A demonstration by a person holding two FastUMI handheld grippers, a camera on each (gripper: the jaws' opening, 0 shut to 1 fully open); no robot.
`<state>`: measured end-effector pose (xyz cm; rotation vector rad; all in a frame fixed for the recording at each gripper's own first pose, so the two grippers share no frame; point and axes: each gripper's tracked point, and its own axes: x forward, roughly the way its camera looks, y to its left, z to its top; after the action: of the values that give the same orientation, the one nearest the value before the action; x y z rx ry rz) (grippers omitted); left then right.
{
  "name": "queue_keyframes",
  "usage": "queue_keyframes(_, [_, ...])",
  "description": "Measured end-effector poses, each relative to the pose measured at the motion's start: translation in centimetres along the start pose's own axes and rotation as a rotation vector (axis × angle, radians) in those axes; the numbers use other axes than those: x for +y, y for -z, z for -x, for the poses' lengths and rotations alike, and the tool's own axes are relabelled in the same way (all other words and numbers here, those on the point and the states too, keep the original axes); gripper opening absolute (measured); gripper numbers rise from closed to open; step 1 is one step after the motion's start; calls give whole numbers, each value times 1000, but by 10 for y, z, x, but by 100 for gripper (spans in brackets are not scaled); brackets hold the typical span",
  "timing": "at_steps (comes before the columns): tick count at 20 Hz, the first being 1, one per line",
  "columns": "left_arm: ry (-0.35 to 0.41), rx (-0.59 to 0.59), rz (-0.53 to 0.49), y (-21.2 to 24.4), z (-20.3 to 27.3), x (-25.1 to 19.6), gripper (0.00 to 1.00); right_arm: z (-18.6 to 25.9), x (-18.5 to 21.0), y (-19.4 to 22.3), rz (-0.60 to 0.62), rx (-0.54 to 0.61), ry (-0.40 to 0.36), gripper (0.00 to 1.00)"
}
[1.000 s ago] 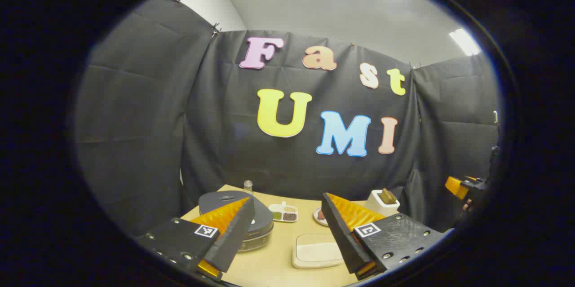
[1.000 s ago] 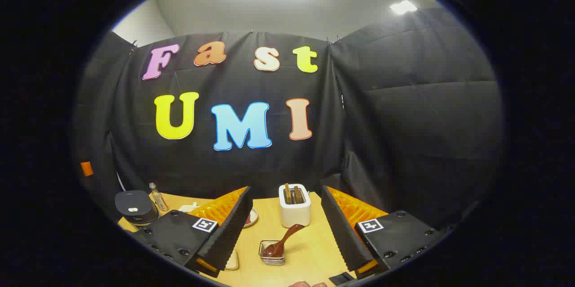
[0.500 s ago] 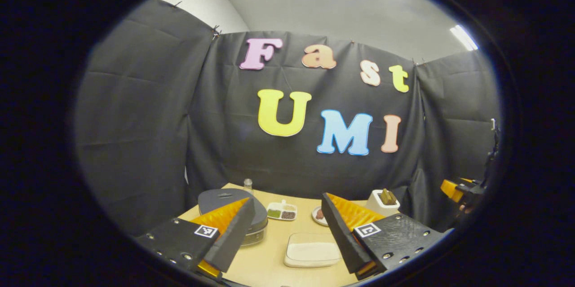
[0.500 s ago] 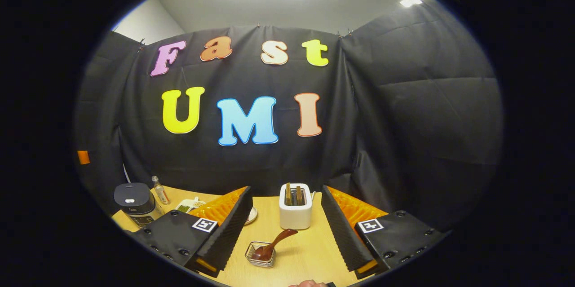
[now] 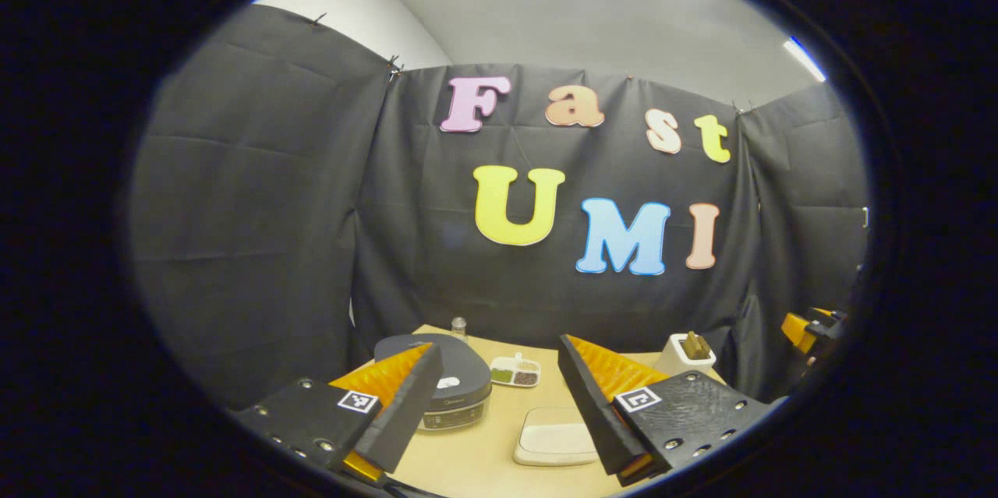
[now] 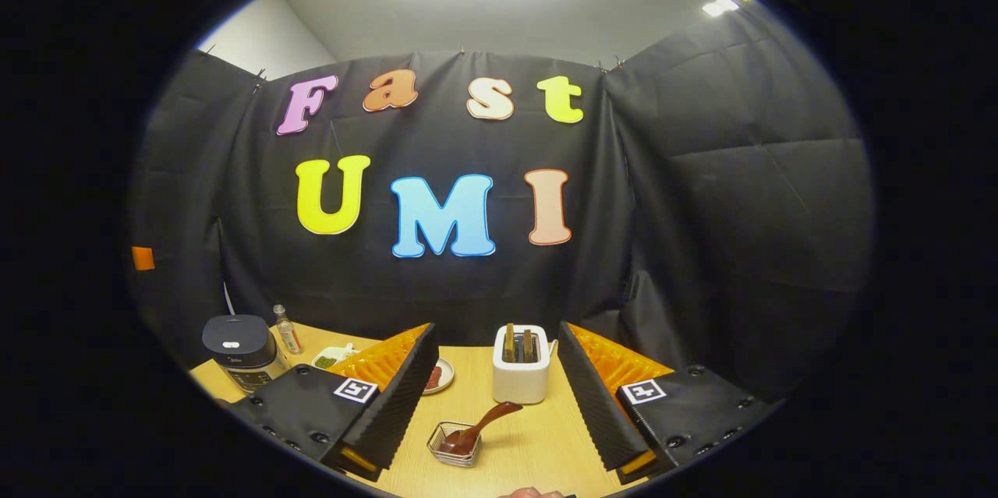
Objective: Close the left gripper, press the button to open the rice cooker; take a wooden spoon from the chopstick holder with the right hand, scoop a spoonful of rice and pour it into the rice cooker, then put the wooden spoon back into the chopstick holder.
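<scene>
The dark grey rice cooker (image 5: 452,385) stands with its lid down and a small white button on top, just behind my left gripper's left finger. My left gripper (image 5: 499,404) is open above the table's near edge, empty. A flat white dish of rice (image 5: 557,436) lies between its fingers. In the right gripper view the cooker (image 6: 238,342) is far left. A brown wooden spoon (image 6: 479,428) leans in a small wire basket (image 6: 454,445). Behind it stands a white holder (image 6: 521,375) with wooden sticks. My right gripper (image 6: 499,397) is open, empty, short of the spoon.
A small bottle (image 5: 458,325) and a divided dish of beans (image 5: 514,372) sit behind the cooker. A small plate (image 6: 438,377) lies left of the white holder (image 5: 686,354). The other gripper (image 5: 811,326) is at the far right. A hand's edge (image 6: 530,492) is at the bottom.
The left gripper view has swung left, so the cooker and rice dish sit more toward its middle. The right gripper view has shifted slightly; the spoon stays in its basket. Both grippers remain open.
</scene>
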<state>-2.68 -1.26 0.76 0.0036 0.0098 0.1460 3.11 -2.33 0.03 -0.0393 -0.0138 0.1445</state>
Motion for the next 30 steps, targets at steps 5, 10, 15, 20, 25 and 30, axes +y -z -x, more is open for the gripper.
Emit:
queue_keyframes(5, [62, 26, 19, 3, -28, 26, 94, 4, 19, 0, -36, 9, 87, 98])
queue_keyframes(10, [127, 21, 13, -3, -51, 49, 93, 17, 53, 10, -68, 51, 124, 97])
queue_keyframes(15, [185, 20, 23, 2, -65, 68, 92, 25, 75, 4, -54, 43, 161, 98])
queue_keyframes(20, [227, 46, 48, 20, -72, 93, 64, 29, 98, 10, -46, 36, 179, 97])
queue_keyframes(25, [227, 94, 71, 40, -74, 126, 19, 37, 118, 29, -71, 59, 188, 98])
queue_keyframes(30, [252, 168, 103, 55, -82, 148, 1, 45, 131, 42, -75, 79, 200, 97])
